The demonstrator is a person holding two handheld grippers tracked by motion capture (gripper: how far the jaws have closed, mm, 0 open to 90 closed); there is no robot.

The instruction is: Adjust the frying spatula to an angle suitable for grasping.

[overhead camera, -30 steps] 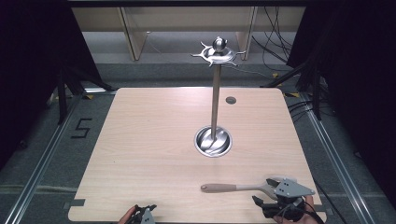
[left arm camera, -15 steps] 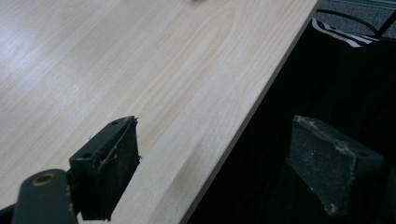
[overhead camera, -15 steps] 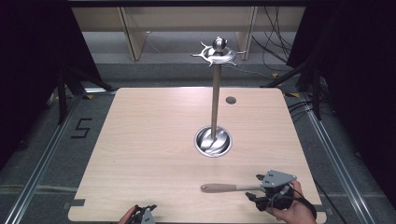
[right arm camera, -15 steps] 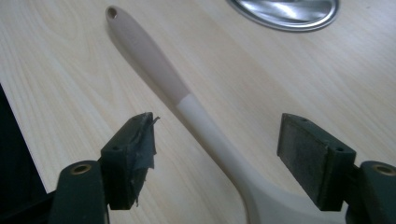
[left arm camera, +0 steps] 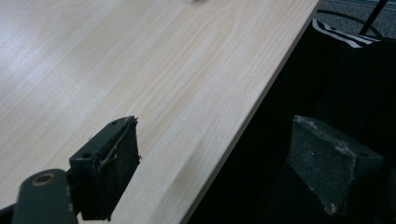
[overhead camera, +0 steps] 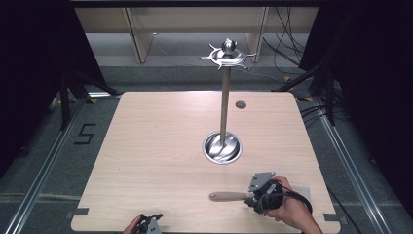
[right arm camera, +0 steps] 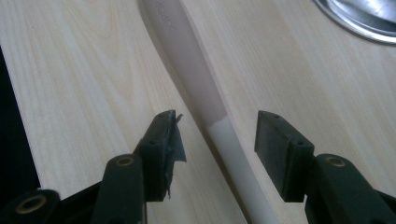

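Note:
A utensil with a beige handle [overhead camera: 228,196] lies flat near the table's front edge; in the right gripper view its handle [right arm camera: 187,60] joins a white shaft [right arm camera: 236,163]. My right gripper [overhead camera: 259,195] is open, low over the table, with one jaw on each side of that white shaft and not touching it. A tall steel stand [overhead camera: 224,107] with a round base [overhead camera: 222,147] and hooked top [overhead camera: 227,54] rises at mid-table. My left gripper [overhead camera: 148,225] sits at the front edge, open, with nothing between its jaws; one jaw hangs past the table edge [left arm camera: 243,126].
The wooden table [overhead camera: 160,146] has a small dark round hole [overhead camera: 240,104] near its far right. The stand's steel base rim [right arm camera: 359,18] lies just beyond the right gripper. Metal rails, cables and dark drapes surround the table; a shelf stands behind it.
My right gripper has moved left and forward along the front edge, coming down around the utensil's shaft. The left gripper and the utensil have stayed put.

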